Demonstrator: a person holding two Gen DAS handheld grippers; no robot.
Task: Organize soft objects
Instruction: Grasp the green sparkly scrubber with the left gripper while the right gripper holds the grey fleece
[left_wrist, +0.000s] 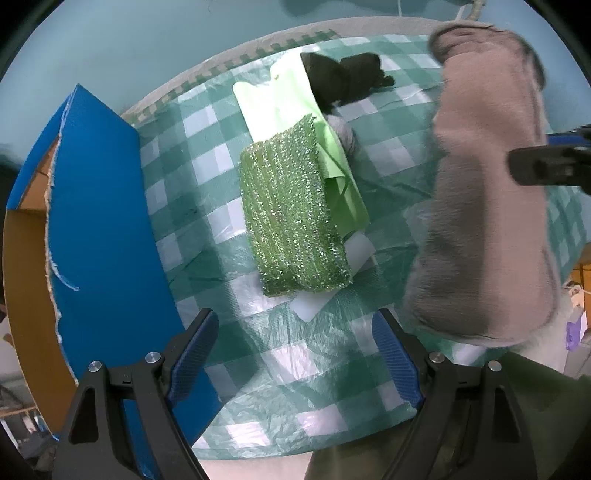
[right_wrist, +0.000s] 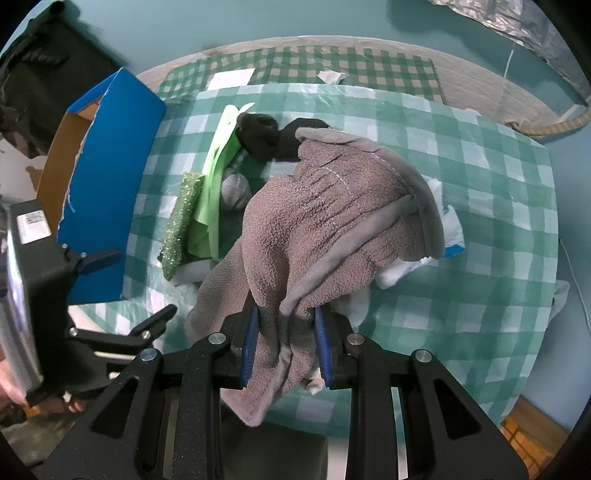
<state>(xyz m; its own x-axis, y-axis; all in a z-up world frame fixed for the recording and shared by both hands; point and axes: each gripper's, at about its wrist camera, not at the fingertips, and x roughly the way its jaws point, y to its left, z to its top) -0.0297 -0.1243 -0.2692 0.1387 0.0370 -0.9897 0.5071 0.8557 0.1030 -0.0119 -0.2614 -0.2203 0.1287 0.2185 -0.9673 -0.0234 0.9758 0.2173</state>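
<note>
My right gripper (right_wrist: 286, 332) is shut on a grey fleece glove (right_wrist: 325, 206) and holds it above the checked table; the glove also hangs at the right of the left wrist view (left_wrist: 487, 192). My left gripper (left_wrist: 295, 358) is open and empty, low over the table near its front edge. Ahead of it lies a glittery green scrub sponge (left_wrist: 291, 218) on a light green cloth (left_wrist: 280, 99). A black soft item (left_wrist: 343, 79) and a small grey one (right_wrist: 234, 190) lie behind them. The left gripper also shows at the left of the right wrist view (right_wrist: 140, 288).
A blue cardboard box (left_wrist: 103, 229) with a brown inside stands open at the table's left, also in the right wrist view (right_wrist: 110, 177). White plastic pieces (left_wrist: 314, 306) lie under the sponge. A white and blue bag (right_wrist: 443, 236) lies behind the glove. The green checked tablecloth (right_wrist: 480, 295) covers the table.
</note>
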